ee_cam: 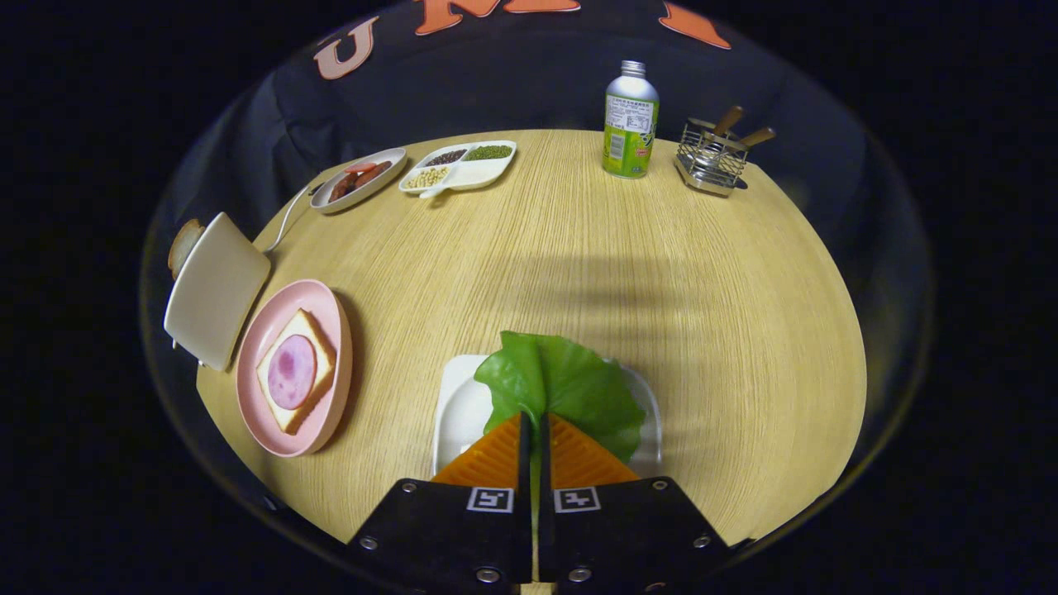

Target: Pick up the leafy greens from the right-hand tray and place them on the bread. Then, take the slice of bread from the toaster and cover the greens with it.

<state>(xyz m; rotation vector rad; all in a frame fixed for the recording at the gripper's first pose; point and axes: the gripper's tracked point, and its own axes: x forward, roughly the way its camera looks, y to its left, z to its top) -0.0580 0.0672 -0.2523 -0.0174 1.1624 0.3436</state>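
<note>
The tool (pixel 534 426) is seen closed, its two fingers (pixel 494 454) pressed together on the stem end of a single green leaf (pixel 562 384), which is pinched between them. The leaf is spread out ahead of the fingertips and lies over a white tray (pixel 459 405), which sits directly beneath and just beyond the fingers. Whether the leaf is lifted off the tray or resting on it cannot be told.

The things are carried by a round table (pixel 579 248) of pale wood grain, backed by a black cloth wall.

To the left of the tool, near the table's edge, one pink plate (pixel 329 330) is placed. On it one slice of bread (pixel 314 330) is laid, topped by one round slice of ham (pixel 291 372). Just beyond the plate, at the table's rim, a cream toaster (pixel 215 289) is set, with one slice of toast (pixel 183 244) seen standing out of its far side.

Farther back on the left, an oval dish (pixel 397 157) holding reddish pieces of food is found, and just beside it a white divided tray (pixel 496 169) with grains or beans in three of its compartments. At the far right side, one green and silver bottle (pixel 630 120) is stood upright, and near it one wire holder (pixel 711 161) is placed, from which two wooden handles (pixel 744 128) are seen tilting out.
</note>
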